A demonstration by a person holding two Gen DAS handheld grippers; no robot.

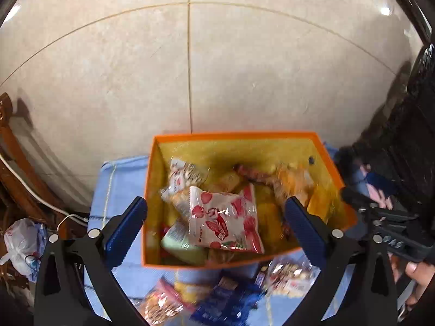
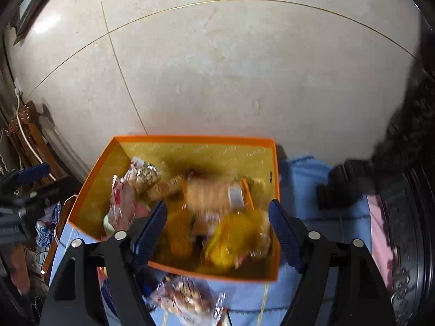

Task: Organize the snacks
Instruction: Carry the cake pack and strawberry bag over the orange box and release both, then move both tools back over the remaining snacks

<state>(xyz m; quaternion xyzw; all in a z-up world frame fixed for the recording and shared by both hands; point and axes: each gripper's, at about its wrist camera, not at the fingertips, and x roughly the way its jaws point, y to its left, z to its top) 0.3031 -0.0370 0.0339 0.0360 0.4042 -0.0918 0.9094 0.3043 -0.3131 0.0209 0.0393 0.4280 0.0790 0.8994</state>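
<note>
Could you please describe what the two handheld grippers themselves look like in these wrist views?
The left gripper and the right gripper look alike: black angular plastic frames, each with two dark blue fingers whose inner edges are ribbed or toothed. Round silver fasteners sit at the linkage joints. The left view also shows the right gripper's black body from the side, with small silver screws.

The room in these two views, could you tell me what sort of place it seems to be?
Probably a lived-in home: a polished stone-tile wall, carved wooden furniture, and an orange snack box on a blue cloth.
</note>
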